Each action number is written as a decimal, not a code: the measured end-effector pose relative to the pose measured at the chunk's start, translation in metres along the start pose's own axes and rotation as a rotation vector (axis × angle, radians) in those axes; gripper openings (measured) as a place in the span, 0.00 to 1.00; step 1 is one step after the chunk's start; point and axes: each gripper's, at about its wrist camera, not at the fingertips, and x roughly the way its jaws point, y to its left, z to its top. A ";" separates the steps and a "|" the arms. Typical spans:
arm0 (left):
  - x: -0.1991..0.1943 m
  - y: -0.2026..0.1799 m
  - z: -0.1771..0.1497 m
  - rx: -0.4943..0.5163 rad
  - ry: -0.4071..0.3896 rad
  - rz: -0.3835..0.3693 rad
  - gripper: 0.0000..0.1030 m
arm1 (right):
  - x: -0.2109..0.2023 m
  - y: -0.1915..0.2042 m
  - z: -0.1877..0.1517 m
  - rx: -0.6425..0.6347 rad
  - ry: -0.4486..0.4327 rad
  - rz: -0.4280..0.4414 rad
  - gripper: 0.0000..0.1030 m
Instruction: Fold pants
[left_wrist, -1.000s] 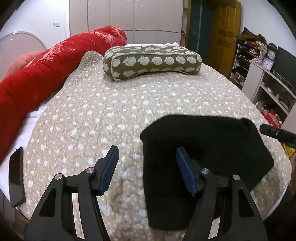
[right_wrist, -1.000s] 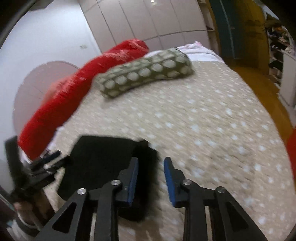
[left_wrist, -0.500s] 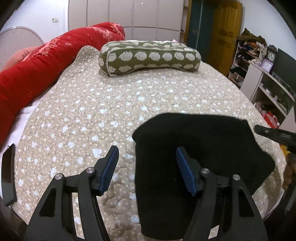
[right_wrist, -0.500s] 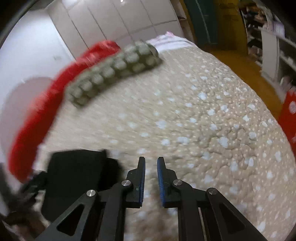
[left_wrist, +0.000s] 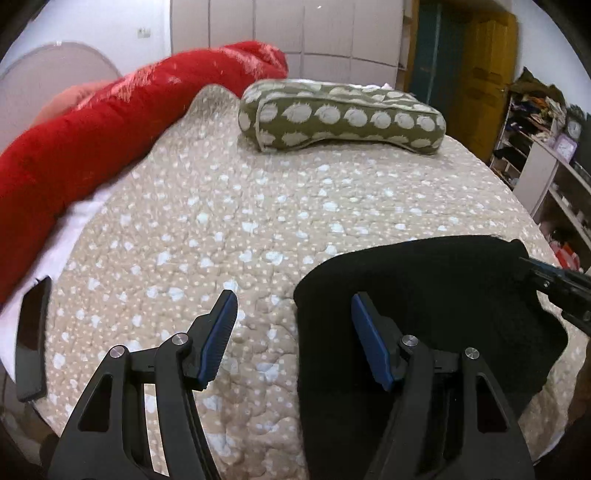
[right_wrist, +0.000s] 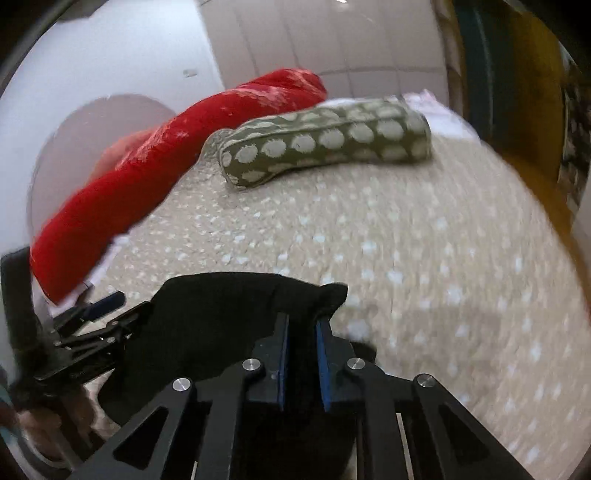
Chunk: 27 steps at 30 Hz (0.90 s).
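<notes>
Left wrist view: bed (left_wrist: 258, 206), spotted quilt. Black pants (left_wrist: 436, 288) lie near-right; left tongs (left_wrist: 291, 328) gape empty over their left edge.

Right wrist view: right tongs (right_wrist: 300, 354), just closing, pinch the pants' (right_wrist: 221, 317) right corner.

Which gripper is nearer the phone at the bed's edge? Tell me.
Left. The left gripper hangs open over the quilt, with the phone just off its left side. The right gripper is across the bed, clamped on the black pants.

pants (left_wrist: 424, 291) lie on the quilt (left_wrist: 258, 221) at its near right edge. a pillow (left_wrist: 340, 118) lies far, a blanket roll (left_wrist: 110, 125) along the left.
</notes>
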 end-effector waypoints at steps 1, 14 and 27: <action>0.000 0.001 0.000 -0.010 0.003 -0.012 0.63 | 0.005 0.000 -0.001 -0.026 0.020 -0.056 0.12; -0.024 -0.010 -0.010 0.015 -0.020 -0.003 0.63 | -0.051 0.001 -0.020 -0.011 -0.020 0.065 0.13; -0.030 -0.016 -0.023 0.029 -0.015 0.015 0.63 | -0.030 0.025 -0.048 -0.008 0.065 0.116 0.28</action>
